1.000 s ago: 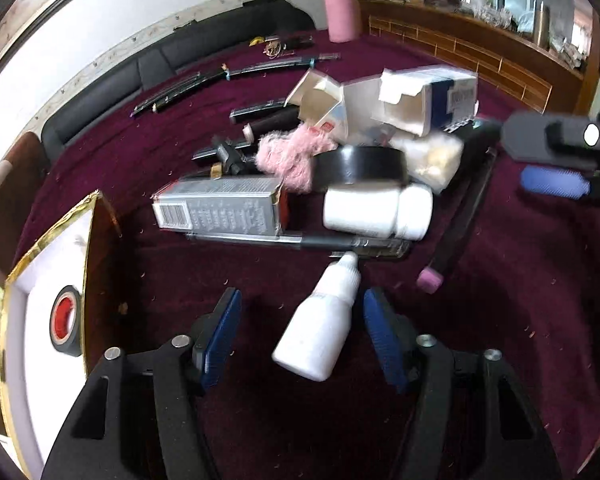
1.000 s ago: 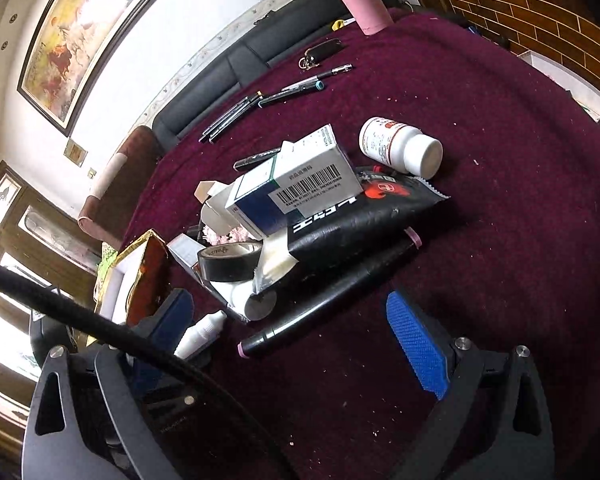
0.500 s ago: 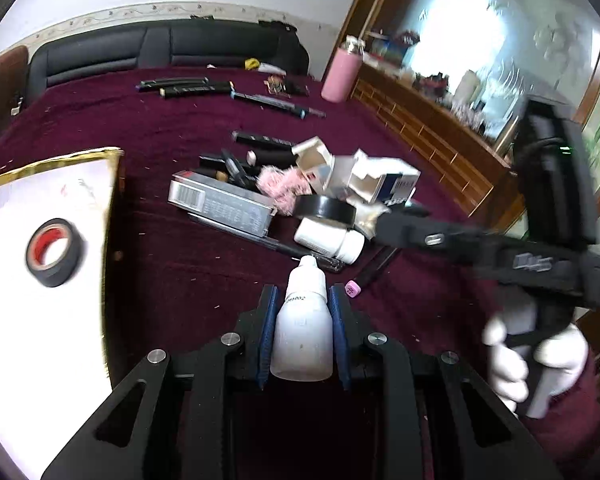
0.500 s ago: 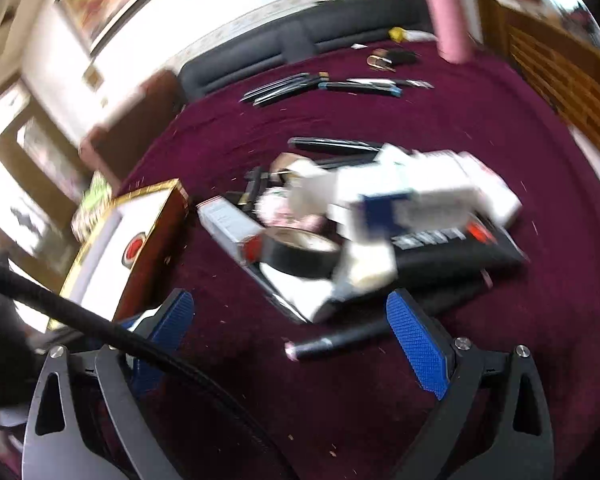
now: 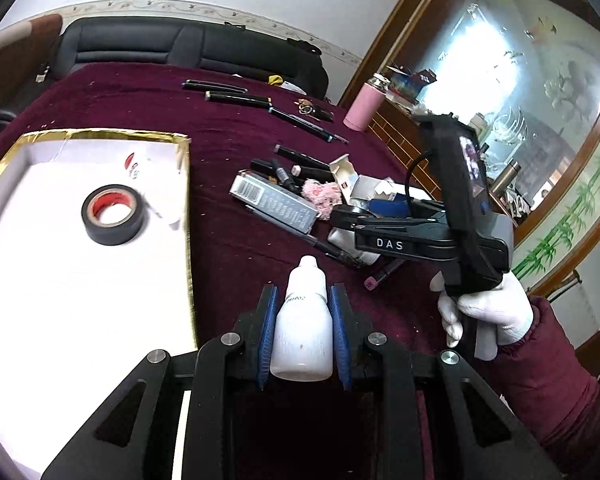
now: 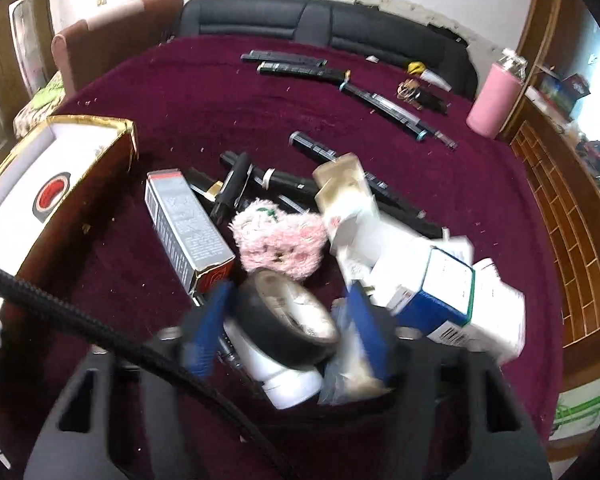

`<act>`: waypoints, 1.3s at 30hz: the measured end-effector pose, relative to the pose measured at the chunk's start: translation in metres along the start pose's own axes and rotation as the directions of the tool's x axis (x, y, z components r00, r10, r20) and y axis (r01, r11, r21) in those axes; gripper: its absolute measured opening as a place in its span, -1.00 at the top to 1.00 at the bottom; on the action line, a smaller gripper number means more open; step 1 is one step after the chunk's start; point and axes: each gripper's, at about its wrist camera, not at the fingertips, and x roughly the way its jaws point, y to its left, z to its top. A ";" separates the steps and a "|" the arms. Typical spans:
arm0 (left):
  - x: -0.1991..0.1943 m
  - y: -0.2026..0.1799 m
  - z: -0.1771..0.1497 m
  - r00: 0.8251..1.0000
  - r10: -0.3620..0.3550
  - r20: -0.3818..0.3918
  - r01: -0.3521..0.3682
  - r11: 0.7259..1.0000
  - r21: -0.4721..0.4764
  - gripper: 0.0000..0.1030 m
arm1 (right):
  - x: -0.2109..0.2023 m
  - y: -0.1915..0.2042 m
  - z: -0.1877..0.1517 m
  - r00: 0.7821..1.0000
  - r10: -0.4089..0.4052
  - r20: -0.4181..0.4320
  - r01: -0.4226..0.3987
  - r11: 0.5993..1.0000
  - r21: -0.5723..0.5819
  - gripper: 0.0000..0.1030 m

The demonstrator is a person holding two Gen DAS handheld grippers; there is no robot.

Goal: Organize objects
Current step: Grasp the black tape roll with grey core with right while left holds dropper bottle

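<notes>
My left gripper (image 5: 303, 300) is shut on a white dropper bottle (image 5: 302, 332) and holds it above the maroon cloth, just right of the gold-rimmed white box (image 5: 100, 135). A black tape roll with a red core (image 5: 112, 215) lies in that box. My right gripper (image 6: 286, 316) hangs over the pile, its blurred jaws closing around a black tape roll (image 6: 276, 332). The blue pads stand close on either side of the roll without clearly pressing it. A white pill bottle (image 6: 288, 380) lies under the roll.
The pile holds a grey carton (image 6: 188, 228), a pink fluffy item (image 6: 280, 240), a blue-and-white medicine box (image 6: 444, 292) and several black pens (image 6: 300, 64). A pink flask (image 6: 496, 100) stands at the far right. A white-gloved hand (image 5: 484, 312) grips the right tool.
My left gripper shut on the dropper bottle, lifted it and swung toward the box. The right gripper moved in over the pile and its jaws narrowed around the black tape roll.
</notes>
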 end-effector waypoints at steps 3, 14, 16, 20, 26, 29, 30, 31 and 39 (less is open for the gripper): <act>-0.002 0.007 -0.002 1.000 -0.002 0.005 0.002 1.000 -0.016 0.57 | -0.005 0.000 0.002 1.000 0.003 -0.008 -0.003 1.000 0.002 0.43; -0.004 0.018 -0.008 1.000 -0.008 0.018 0.009 0.998 -0.059 0.57 | -0.042 -0.024 0.010 0.994 0.096 0.051 -0.102 0.987 0.126 0.67; -0.005 0.021 -0.008 1.000 -0.011 0.020 0.012 0.998 -0.067 0.57 | -0.051 -0.031 0.015 0.987 0.146 0.074 -0.156 0.974 0.166 0.67; -0.009 0.027 -0.004 0.999 -0.023 0.035 0.026 0.995 -0.093 0.57 | -0.065 -0.028 0.026 0.975 0.194 0.108 -0.211 0.961 0.179 0.67; -0.017 0.036 -0.003 0.998 -0.022 0.053 0.028 0.993 -0.115 0.57 | -0.048 0.001 0.021 0.997 0.070 0.026 -0.071 0.997 0.025 0.44; -0.017 0.037 -0.004 0.998 -0.024 0.053 0.030 0.993 -0.118 0.57 | -0.040 0.015 0.010 0.998 -0.043 0.038 0.046 0.996 -0.076 0.26; -0.016 0.037 -0.004 0.998 -0.026 0.051 0.032 0.992 -0.122 0.57 | -0.035 0.019 0.008 0.998 -0.061 0.036 0.064 0.993 -0.100 0.26; -0.015 0.038 -0.005 0.998 -0.028 0.049 0.034 0.992 -0.124 0.57 | -0.030 0.021 0.006 0.997 -0.067 0.031 0.070 0.990 -0.119 0.26; -0.018 0.036 -0.007 0.998 -0.033 0.050 0.039 0.992 -0.119 0.57 | -0.005 0.006 0.002 0.999 -0.003 -0.042 -0.001 0.995 -0.099 0.53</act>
